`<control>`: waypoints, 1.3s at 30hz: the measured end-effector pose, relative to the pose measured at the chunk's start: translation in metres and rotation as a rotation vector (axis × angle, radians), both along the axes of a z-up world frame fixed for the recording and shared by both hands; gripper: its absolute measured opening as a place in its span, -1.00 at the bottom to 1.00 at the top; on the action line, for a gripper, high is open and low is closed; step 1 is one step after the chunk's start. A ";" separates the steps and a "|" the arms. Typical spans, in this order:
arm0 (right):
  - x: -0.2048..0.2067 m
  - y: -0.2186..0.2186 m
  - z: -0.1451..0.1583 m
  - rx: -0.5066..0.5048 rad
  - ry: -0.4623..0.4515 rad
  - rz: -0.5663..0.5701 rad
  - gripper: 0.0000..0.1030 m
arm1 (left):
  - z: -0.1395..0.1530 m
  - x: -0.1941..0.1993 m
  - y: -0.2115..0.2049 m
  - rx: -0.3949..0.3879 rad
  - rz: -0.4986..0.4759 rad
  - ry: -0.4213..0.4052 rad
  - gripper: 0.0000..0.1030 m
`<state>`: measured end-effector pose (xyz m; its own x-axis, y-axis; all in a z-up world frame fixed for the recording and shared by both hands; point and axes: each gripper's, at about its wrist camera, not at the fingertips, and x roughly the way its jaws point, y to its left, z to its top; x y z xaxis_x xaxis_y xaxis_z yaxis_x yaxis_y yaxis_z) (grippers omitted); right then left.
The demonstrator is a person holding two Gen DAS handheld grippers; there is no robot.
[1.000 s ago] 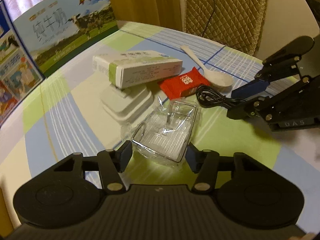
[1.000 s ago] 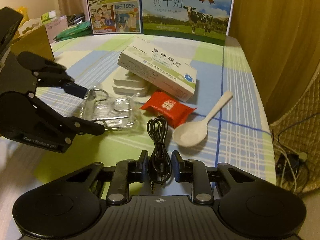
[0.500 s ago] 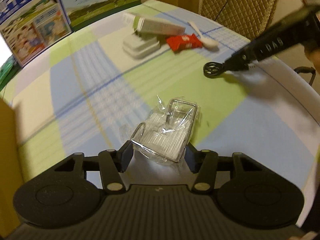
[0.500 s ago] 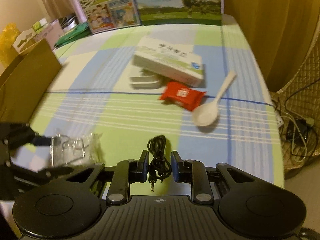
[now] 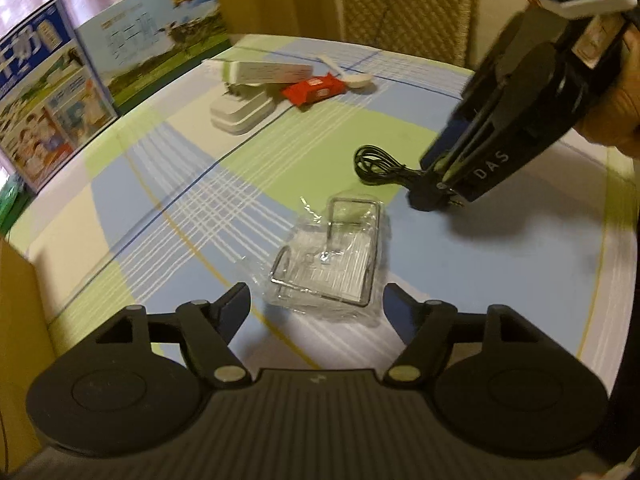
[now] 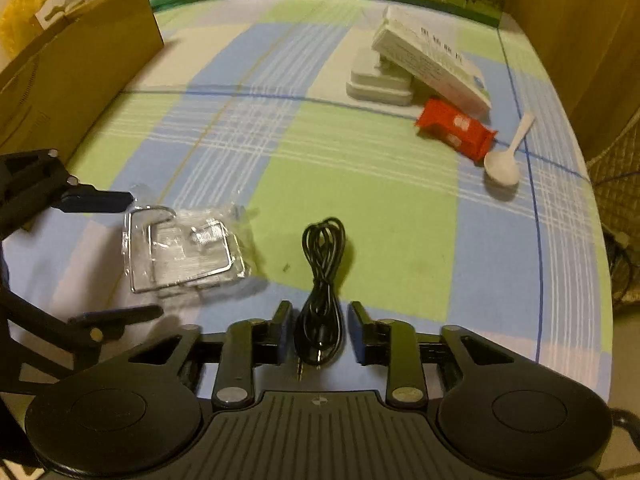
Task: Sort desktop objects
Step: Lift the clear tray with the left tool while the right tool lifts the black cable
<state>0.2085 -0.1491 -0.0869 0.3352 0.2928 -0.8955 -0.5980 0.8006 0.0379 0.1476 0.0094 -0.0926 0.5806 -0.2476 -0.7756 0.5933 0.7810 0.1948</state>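
Your left gripper (image 5: 316,304) is spread wide, its fingers either side of the clear packet (image 5: 332,264) without touching it. The packet, with a bent wire hook inside, lies flat on the checked cloth of the counter (image 5: 192,184). In the right wrist view the same packet (image 6: 184,248) sits between the left gripper's two finger tips (image 6: 108,200).

Your right gripper (image 6: 318,332) is also parted, with a gap on each side of the black cable (image 6: 322,280). The cable lies coiled on the cloth, its plugs pointing back toward the gripper body, just beside the packet. From the left wrist view the right gripper (image 5: 438,194) angles down with its tips at the cable's (image 5: 380,164) plug end.

Well apart, at the far side of the counter, the white box (image 6: 432,68) leans on a white case (image 6: 380,84), with the red wrapper (image 6: 456,128) and white spoon (image 6: 504,160) next to them. A cardboard box (image 6: 76,64) stands along the left edge.
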 end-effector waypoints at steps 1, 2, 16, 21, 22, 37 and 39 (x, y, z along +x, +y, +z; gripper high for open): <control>0.000 0.000 0.000 -0.001 -0.008 -0.002 -0.18 | -0.001 0.000 -0.001 0.006 -0.017 -0.008 0.34; 0.000 -0.001 -0.001 0.002 -0.017 -0.012 -0.15 | -0.002 0.001 -0.003 0.012 -0.035 -0.019 0.34; -0.001 -0.013 -0.003 0.055 -0.098 0.018 -0.17 | -0.006 0.011 -0.013 0.009 -0.070 -0.005 0.02; 0.001 -0.015 -0.002 0.068 -0.088 0.000 -0.18 | 0.003 -0.002 -0.006 -0.036 -0.063 0.003 0.15; 0.001 -0.016 -0.002 0.073 -0.085 -0.003 -0.18 | 0.006 -0.005 -0.004 -0.042 -0.067 -0.007 0.30; 0.001 -0.016 -0.003 0.071 -0.091 0.007 -0.18 | -0.006 0.010 -0.012 -0.005 -0.185 0.026 0.03; 0.001 -0.015 -0.003 0.069 -0.093 0.008 -0.18 | -0.003 0.011 -0.010 -0.023 -0.134 0.050 -0.02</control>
